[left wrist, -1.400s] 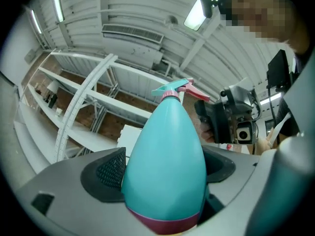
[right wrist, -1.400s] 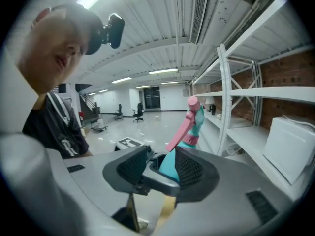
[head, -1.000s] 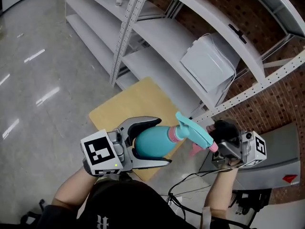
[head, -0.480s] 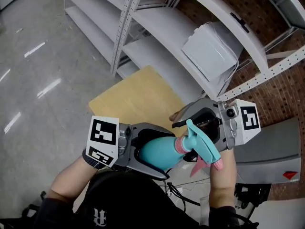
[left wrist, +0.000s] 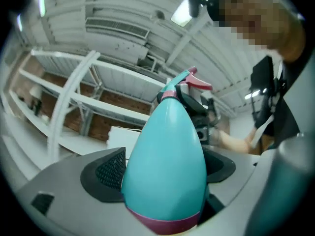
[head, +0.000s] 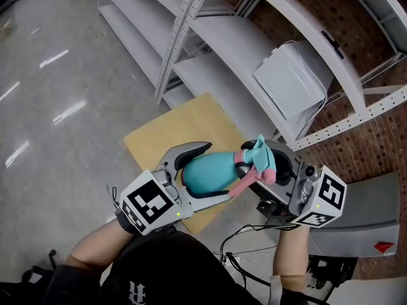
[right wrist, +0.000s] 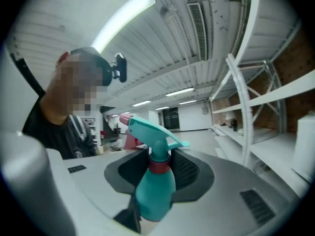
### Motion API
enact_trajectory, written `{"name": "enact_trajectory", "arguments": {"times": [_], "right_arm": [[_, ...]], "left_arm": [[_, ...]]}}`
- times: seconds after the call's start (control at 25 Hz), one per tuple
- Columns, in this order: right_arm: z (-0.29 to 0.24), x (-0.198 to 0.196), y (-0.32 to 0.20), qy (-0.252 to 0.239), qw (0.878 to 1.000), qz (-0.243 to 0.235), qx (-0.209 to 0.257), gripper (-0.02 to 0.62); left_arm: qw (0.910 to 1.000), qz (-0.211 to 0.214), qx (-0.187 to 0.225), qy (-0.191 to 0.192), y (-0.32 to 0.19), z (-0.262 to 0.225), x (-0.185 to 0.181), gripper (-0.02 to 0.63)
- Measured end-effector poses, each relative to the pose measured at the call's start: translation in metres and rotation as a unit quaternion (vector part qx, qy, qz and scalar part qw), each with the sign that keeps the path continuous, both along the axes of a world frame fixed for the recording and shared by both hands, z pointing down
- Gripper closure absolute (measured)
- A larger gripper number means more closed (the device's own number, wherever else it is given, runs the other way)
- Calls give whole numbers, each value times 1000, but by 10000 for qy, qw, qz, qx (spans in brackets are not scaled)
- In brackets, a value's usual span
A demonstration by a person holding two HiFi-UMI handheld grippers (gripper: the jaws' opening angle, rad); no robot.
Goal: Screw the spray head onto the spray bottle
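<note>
A teal spray bottle lies across my front, with my left gripper shut on its body. In the left gripper view the bottle fills the gap between both pads. The teal spray head with its pink trigger sits on the bottle's neck. My right gripper reaches round that head from the right. In the right gripper view its jaws are closing, and the pads lie against the pink collar below the spray head.
A light wooden board lies on the grey floor below my hands. White metal shelving runs behind it, with a white box on one shelf. Black cables trail near my right arm, and a grey unit stands at the right.
The right gripper left the nozzle end, opened wide beside the head, and now closes on its collar. The spray head has turned and the bottle has shifted slightly up.
</note>
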State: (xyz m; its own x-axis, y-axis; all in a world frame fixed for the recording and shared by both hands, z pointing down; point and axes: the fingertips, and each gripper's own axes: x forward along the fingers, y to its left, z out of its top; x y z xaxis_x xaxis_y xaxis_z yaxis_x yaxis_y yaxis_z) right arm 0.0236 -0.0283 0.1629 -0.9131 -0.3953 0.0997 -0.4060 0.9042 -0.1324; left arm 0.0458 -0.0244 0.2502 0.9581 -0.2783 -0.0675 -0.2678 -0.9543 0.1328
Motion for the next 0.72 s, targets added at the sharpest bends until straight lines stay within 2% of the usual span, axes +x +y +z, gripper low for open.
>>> {"name": "enact_trajectory", "arguments": {"times": [0.04, 0.12, 0.2, 0.32, 0.44, 0.56, 0.72], "right_arm": [[6, 1, -8, 105, 9991, 399, -124, 456], [18, 3, -23, 233, 9924, 1154, -351, 456], [27, 5, -34, 245, 9818, 1810, -521, 456], [35, 8, -46, 151, 9657, 2509, -648, 456], [41, 15, -55, 54, 9552, 2881, -683, 456], [44, 17, -56, 57, 9510, 3011, -708, 456], [44, 16, -47, 112, 9554, 2874, -672, 454]], "left_arm": [[9981, -542, 188, -208, -10, 5, -4, 156], [9874, -1430, 410, -541, -27, 16, -9, 156], [9793, -1862, 378, -691, -37, 26, -10, 156], [9766, -2006, 162, -753, -46, 37, -7, 156], [9749, -2056, 105, -849, -54, 44, -4, 156], [9776, -1944, 11, -810, -56, 45, 0, 156], [9833, -1722, -126, -574, -57, 42, -2, 156]]}}
